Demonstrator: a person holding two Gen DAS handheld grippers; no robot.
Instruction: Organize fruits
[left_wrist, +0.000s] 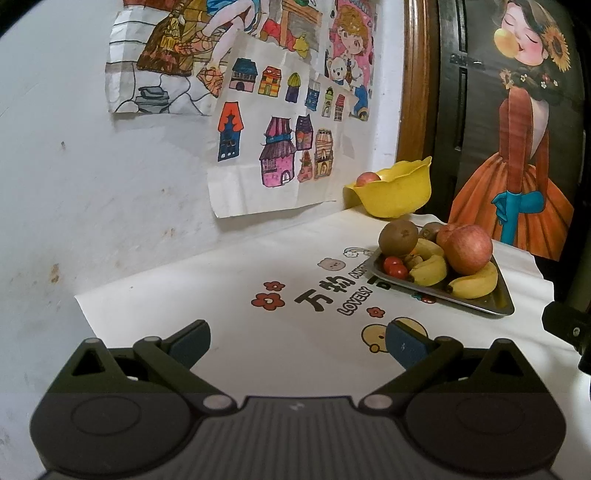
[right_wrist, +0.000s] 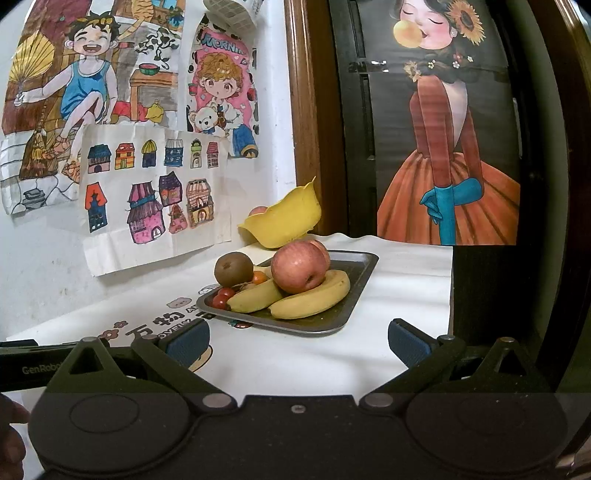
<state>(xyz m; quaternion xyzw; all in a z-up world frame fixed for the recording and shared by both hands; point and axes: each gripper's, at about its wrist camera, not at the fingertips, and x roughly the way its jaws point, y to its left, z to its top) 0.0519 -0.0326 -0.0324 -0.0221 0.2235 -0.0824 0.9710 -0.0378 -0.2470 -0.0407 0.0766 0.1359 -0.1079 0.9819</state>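
While both tools sit spread wide and empty, left tool (left_wrist: 297, 341) and right tool (right_wrist: 298, 338) hover over the near part of the surface (right_wrist: 406, 280). Metal tray (right_wrist: 354, 295) near the far right corner holds apples (right_wrist: 299, 269), bananas (right_wrist: 314, 299), kiwi (right_wrist: 233, 268), cherry tomatoes (right_wrist: 221, 298). Yellow bowl (right_wrist: 286, 221) behind it, at the far edge, has one apple inside.

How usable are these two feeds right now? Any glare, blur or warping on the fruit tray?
Left wrist view: dim indoor light, strong fisheye bend at the edges, metal tray sharp, no glare. Right wrist view: same warping, dark corners, a soft shine on the front apple, bananas crisp. Left gripper and right gripper fill each foreground, open.
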